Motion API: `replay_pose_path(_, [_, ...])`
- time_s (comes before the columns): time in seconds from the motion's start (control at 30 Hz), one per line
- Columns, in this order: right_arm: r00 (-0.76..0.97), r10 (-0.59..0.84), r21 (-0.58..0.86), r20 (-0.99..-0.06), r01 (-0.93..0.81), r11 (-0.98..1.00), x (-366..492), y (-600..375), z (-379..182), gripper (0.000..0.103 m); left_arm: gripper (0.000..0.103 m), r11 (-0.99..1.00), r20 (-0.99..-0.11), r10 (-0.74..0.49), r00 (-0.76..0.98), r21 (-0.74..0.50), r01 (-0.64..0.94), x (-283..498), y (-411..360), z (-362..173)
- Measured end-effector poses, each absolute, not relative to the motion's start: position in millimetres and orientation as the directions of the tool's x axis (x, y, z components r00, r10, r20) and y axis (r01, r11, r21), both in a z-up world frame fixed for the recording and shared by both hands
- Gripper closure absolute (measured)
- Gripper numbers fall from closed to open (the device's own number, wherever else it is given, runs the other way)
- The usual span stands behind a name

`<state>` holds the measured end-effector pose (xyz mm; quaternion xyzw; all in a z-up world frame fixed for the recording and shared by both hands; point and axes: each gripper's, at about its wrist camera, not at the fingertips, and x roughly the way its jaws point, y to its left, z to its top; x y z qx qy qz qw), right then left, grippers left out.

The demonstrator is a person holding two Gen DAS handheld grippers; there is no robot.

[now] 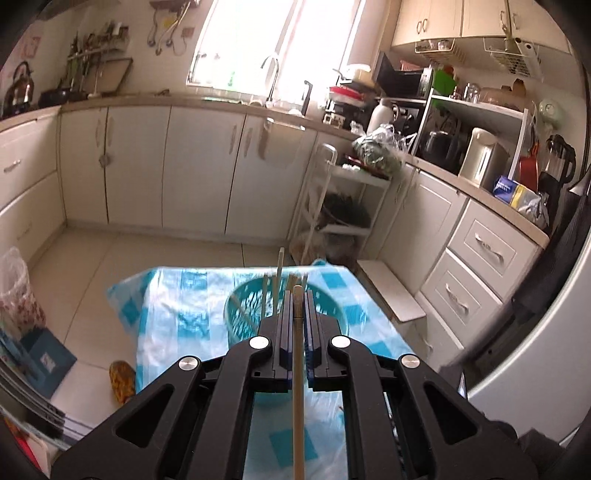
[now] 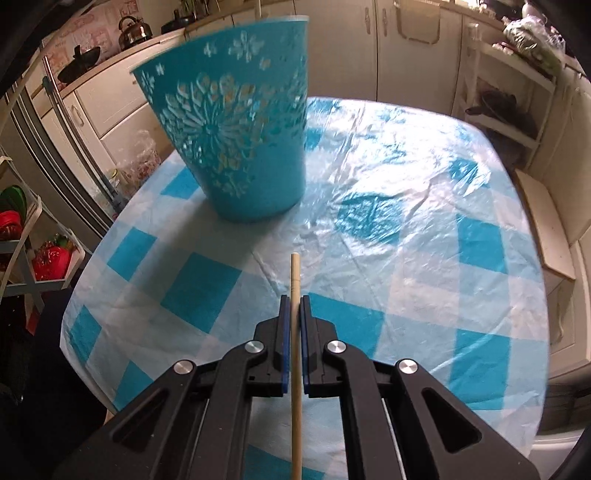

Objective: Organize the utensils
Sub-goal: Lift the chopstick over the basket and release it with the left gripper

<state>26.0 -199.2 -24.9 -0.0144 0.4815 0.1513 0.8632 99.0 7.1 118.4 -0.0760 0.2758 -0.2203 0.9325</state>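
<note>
Several sticks already stand in the teal basket [image 1: 236, 314]; the left gripper [image 1: 297, 295] and right gripper [image 2: 294, 301] each clamp one chopstick [image 2: 295, 273], not yet dropped in

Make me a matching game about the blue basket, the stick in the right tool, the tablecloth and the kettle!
Things:
1. basket
2. chopstick in the right tool
3. tablecloth
4. kettle

Descriptions:
A. blue and white checks
B. far back on the counter
C. pinched between two blue pads
D. teal with cut-out flowers, standing on the table

Pairs: 1-D, 2-C, 3-A, 4-B
</note>
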Motion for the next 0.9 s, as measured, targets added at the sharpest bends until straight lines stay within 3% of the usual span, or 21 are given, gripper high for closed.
replay_pose_path(0.23, [0.472, 0.245, 0.109, -0.847, -0.297, 0.949, 29, -198, -33, 0.097, 0.098, 0.901, -0.431, -0.429, 0.794, -0.261, 0.345, 123, -4, 135])
replay_pose_path(0.47, [0.476, 0.25, 0.119, -0.843, -0.288, 0.95, 30, -200, -35, 0.097, 0.098, 0.911, -0.314, -0.392, 0.864, -0.26, 0.319, 147, -16, 155])
replay_pose_path(0.5, [0.478, 0.255, 0.125, -0.84, -0.287, 0.95, 30, -202, -35, 0.094, 0.098, 0.912, -0.304, -0.389, 0.87, -0.259, 0.317, 148, -18, 156])
replay_pose_path(0.6, [0.506, 0.234, 0.104, -0.83, -0.272, 0.957, 31, -203, -34, 0.041, 0.098, 0.917, -0.265, -0.37, 0.89, -0.255, 0.306, 151, -19, 161])
replay_pose_path(0.9, [0.491, 0.231, 0.073, -0.84, -0.32, 0.945, 36, -191, -42, 0.041, 0.098, 0.934, -0.146, -0.255, 0.956, -0.293, 0.205, 170, -13, 161])
